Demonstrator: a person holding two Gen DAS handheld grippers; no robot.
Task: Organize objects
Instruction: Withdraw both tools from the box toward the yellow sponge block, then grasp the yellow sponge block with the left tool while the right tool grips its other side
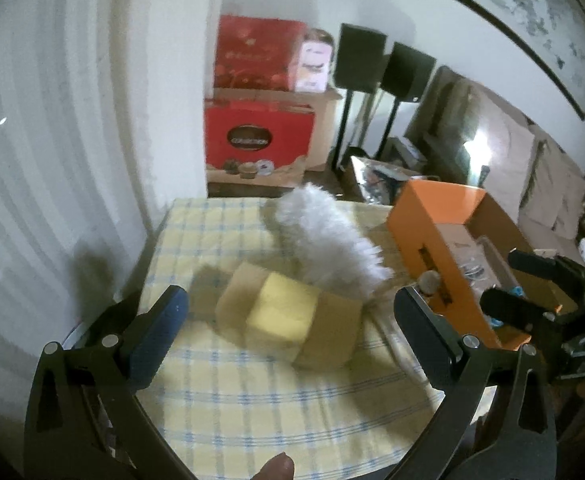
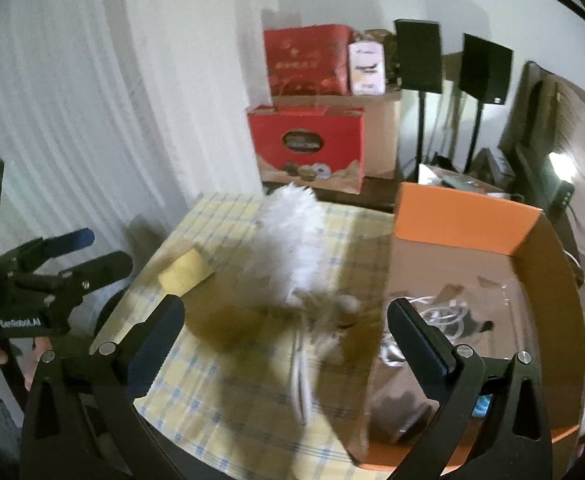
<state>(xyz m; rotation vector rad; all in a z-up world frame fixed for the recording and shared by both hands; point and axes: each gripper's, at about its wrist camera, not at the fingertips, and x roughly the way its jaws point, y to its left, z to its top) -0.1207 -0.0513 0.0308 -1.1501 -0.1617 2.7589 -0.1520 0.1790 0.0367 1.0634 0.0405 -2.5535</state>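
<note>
While white cables [image 2: 438, 316] and a few small items already lie on the floor of the orange cardboard box [image 2: 466, 224], the sorting looks only partly done, since two things remain out on the desk [image 1: 252, 404] with its yellow-and-blue checked cloth. A small brown carton [image 1: 332, 330] sits near the middle of the cloth with a pale yellow block [image 1: 282, 312] resting in or on its open top; which of the two I cannot tell through the blur. Just behind it lies a white feather duster [image 1: 328, 240], its fluffy head toward the far edge of the desk and its handle end [image 2: 302, 380] running back toward the near side, close beside the orange box.

The left gripper [image 1: 288, 312] hangs above the near part of the desk with its fingers [image 1: 160, 328] spread wide and nothing between them, the carton framed in the gap ahead. The right gripper [image 2: 284, 320] is likewise wide open and empty, poised over the duster's handle end and the near left wall of the orange box.

Judging by this, the box is the collecting place, part of the load is in, and the duster and the carton with its yellow block are what is left. The duster seems the likelier next pick for the right side, though its long soft head may overhang the box.
</note>
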